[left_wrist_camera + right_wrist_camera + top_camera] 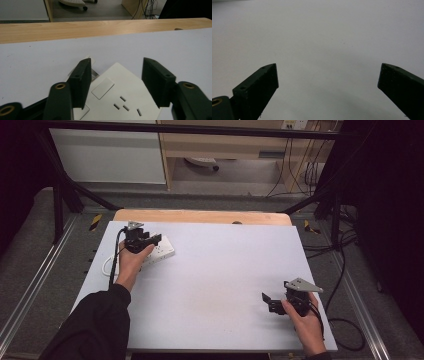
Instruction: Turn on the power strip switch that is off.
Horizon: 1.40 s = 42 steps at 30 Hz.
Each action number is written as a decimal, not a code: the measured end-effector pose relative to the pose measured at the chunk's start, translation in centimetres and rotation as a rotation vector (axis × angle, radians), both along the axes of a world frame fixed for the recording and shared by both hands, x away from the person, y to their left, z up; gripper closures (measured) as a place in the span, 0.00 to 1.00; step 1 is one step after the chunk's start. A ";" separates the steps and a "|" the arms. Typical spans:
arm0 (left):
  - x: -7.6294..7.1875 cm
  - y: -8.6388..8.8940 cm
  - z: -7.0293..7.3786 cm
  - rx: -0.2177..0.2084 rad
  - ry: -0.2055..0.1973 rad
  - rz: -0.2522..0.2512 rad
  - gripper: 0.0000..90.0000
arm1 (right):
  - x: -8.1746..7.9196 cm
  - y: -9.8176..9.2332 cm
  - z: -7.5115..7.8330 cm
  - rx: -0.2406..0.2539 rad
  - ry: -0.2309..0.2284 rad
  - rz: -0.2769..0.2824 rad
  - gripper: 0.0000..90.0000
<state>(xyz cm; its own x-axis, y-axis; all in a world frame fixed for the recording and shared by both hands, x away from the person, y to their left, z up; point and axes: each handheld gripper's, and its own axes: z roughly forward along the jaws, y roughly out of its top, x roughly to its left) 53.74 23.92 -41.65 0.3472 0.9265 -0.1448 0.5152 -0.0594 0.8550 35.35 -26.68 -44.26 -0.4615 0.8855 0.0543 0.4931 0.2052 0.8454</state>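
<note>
left gripper view, left gripper [116,82] spread over white power strip [120,100], right gripper [328,82] spread wide

Even overhead light brightens the white table [215,285]; its surroundings sink into darkness (soft shadows only), and all views look slightly blurred.

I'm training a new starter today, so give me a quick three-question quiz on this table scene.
1. True or false: the left gripper has its fingers spread over the white plastic power strip.
2. Which gripper hangs over bare white tabletop: A the left, B the right gripper?
3. Fill in: the strip of table edge beyond the white surface is made of ____.

Key: 1 true; 2 B; 3 wood.
</note>
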 end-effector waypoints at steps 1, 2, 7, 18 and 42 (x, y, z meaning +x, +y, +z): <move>0.0 0.0 0.0 0.006 0.001 -0.003 0.40 | 0.0 0.0 0.0 0.000 -0.001 0.000 0.04; -0.1 0.0 0.1 0.014 0.000 -0.003 0.36 | 0.0 0.0 0.0 -0.001 -0.002 0.001 0.04; -0.2 0.0 0.4 0.016 -0.014 0.003 0.21 | 0.1 0.0 0.0 -0.002 -0.002 0.004 0.04; -0.5 -0.4 0.7 -0.006 -0.005 -0.023 0.10 | 0.1 0.0 0.1 0.009 -0.008 0.004 0.03; -1.6 0.5 2.4 -0.053 0.002 -0.043 0.08 | 0.1 0.1 0.0 0.005 -0.002 0.002 0.03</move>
<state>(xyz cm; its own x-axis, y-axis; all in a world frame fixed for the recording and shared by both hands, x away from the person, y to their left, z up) 52.10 24.42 -39.25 0.3863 0.9018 -0.1935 0.5147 -0.0367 0.8566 35.47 -26.61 -44.26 -0.4630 0.8845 0.0577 0.4912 0.2019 0.8473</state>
